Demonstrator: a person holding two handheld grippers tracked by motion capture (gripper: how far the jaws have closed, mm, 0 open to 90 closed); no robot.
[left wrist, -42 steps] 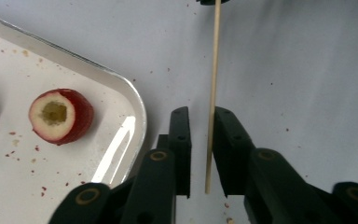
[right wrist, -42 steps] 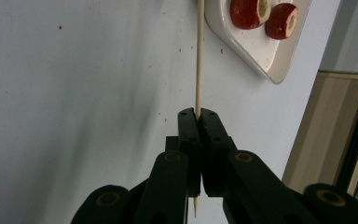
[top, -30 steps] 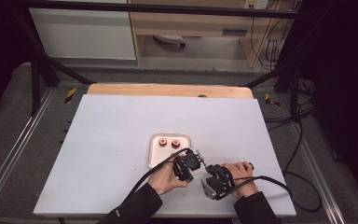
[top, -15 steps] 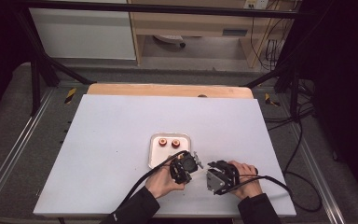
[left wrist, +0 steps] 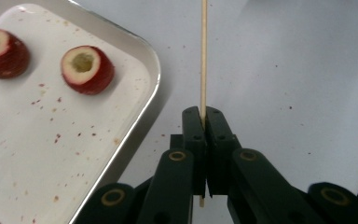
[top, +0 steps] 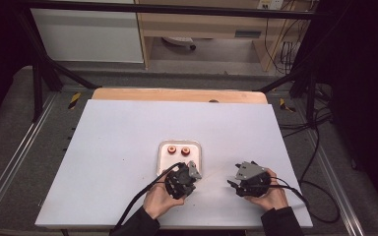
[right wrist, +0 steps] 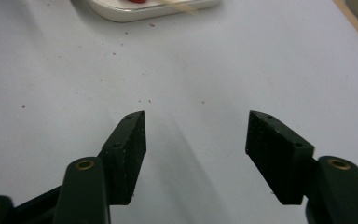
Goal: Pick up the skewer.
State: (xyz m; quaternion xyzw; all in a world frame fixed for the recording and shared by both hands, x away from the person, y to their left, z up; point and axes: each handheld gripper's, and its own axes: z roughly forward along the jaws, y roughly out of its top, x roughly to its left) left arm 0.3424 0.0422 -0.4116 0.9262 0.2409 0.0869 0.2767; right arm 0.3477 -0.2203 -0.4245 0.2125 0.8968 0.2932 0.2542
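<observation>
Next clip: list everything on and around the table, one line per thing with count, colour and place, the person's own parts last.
Table: one, white top, centre.
Wooden board: one, tan, along the table's far edge.
Tray: one, white metal, near middle of the table.
Cored fruit pieces: two, red skin, pale centres, at the tray's far end.
Skewer: one, thin, pale wood, clamped in the left gripper, pointing away beside the tray.
Left gripper: one, black, shut on the skewer, at the tray's near edge.
Right gripper: one, black, jaws just opening, nothing between them, right of the tray.
Hands: two, near edge.
</observation>
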